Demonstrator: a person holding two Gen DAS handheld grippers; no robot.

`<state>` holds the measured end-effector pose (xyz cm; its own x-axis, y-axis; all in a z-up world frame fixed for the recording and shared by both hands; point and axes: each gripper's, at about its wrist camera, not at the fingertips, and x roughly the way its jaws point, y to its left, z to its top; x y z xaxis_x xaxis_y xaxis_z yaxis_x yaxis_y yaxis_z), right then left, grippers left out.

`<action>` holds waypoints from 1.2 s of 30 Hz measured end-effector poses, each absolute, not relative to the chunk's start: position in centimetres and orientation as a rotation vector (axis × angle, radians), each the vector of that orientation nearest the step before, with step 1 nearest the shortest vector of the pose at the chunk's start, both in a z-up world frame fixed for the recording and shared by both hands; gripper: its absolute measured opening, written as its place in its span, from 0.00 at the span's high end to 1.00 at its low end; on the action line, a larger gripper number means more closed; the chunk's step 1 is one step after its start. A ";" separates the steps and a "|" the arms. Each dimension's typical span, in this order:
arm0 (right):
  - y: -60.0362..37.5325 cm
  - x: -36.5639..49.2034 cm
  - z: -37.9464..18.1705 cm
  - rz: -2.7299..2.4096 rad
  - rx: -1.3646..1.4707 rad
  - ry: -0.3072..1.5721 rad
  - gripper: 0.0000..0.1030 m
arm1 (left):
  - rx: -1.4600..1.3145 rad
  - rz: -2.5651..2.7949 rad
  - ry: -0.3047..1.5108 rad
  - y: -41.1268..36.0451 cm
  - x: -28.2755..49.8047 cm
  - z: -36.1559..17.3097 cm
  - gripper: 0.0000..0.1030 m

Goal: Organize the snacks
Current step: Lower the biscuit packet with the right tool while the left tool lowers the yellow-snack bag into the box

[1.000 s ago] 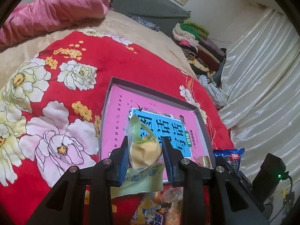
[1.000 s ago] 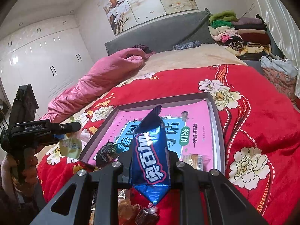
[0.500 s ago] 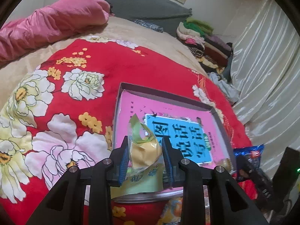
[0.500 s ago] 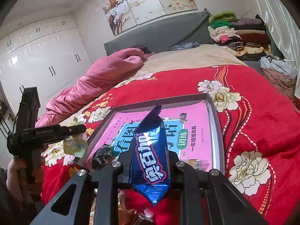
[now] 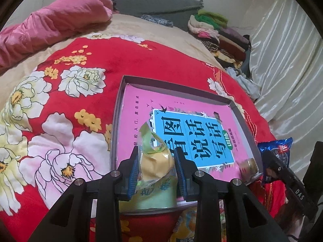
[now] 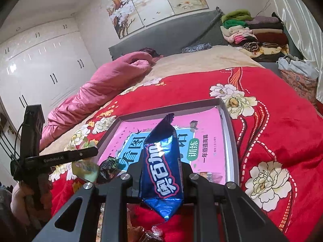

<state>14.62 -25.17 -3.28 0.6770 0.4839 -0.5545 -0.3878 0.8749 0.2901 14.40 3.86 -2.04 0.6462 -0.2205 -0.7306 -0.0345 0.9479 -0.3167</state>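
My left gripper is shut on a yellow snack in a clear green-topped wrapper, held over the near-left corner of the grey tray. A pink and blue book cover lines the tray, and a pale green packet lies on it just beneath the held snack. My right gripper is shut on a blue snack packet, upright before the tray's near edge. In the right wrist view the left gripper shows with its snack. A dark wrapped snack and a small brown one lie in the tray.
The tray rests on a red flowered blanket on a bed. A pink quilt lies far left, and folded clothes are stacked far right by a white curtain. Loose snacks lie near the bottom edge.
My left gripper has sunk and shifted with its yellow snack, so the tray now sits more centred and closer beneath it. The right gripper and its blue packet have stayed still.
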 end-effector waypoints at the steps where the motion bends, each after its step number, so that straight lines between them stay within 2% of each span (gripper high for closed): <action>1: -25.2 14.7 -3.3 0.492 0.155 0.667 0.78 | -0.316 -0.108 0.865 3.8 14.4 -2.1 0.67; 36: -23.7 16.2 -5.2 0.517 0.130 0.734 0.78 | -0.318 -0.114 0.892 2.8 15.1 -3.4 0.67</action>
<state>16.15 -23.68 -5.16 0.6239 0.4932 -0.6062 -0.4043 0.8675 0.2897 15.08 2.75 -3.39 0.6251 -0.2290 -0.7462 -0.0341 0.9470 -0.3193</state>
